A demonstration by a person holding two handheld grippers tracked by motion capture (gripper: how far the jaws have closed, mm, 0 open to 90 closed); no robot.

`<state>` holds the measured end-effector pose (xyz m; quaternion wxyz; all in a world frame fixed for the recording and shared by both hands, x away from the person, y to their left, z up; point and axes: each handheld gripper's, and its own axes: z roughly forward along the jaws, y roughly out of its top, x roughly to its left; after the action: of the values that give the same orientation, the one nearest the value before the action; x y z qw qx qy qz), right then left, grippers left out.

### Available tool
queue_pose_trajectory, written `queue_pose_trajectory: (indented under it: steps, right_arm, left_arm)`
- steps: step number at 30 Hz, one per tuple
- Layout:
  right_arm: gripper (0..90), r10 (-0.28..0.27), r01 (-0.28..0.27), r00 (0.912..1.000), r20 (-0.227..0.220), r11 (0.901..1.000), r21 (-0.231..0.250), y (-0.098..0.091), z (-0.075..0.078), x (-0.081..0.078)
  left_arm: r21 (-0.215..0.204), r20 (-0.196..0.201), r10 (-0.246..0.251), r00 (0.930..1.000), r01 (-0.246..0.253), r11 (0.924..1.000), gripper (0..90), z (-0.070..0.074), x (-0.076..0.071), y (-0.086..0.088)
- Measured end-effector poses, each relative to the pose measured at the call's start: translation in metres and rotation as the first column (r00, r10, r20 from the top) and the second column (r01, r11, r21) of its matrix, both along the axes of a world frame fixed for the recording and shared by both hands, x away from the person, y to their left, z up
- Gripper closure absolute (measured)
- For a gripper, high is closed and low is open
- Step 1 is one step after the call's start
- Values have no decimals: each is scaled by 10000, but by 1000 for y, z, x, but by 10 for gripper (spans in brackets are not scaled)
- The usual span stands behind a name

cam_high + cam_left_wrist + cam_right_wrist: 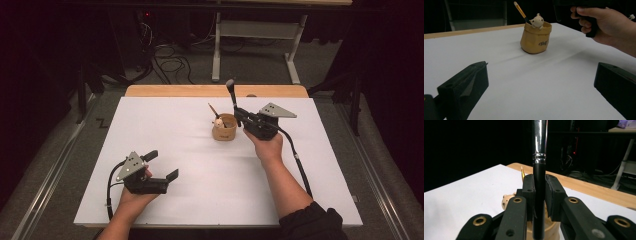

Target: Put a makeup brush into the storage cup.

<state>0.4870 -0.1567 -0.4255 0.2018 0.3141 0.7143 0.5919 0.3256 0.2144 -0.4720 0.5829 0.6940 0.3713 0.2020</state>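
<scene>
The right tool [239,116] clamped a black brush [231,95] upright, just beside the tan holder [224,128], forearm stretched forward. The left tool [161,165] rested on the white surface [165,130], jaws apart, empty.

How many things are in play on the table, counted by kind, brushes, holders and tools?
Brushes: 2, a black-handled brush clamped upright in the right tool, and an orange-handled brush standing in the holder.
Holders: 1, a tan bag-shaped holder with a small bear figure.
Tools: 2, counting the left tool, open.
Total: 5
</scene>
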Motion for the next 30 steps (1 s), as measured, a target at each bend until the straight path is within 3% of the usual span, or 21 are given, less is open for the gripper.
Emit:
queue_pose_trajectory:
  steps: [11, 30]
  right_arm:
    - [800, 22, -24, 10000, -97, 9998, -172, 17, -2, 8]
    - [800, 11, -13, 10000, -69, 9994, -358, 27, -14, 17]
  left_arm:
    - [4, 33, 39, 10000, -39, 10000, 0, 1, -1, 2]
    - [-112, 52, 20, 10000, -19, 9999, 0, 2, -2, 3]
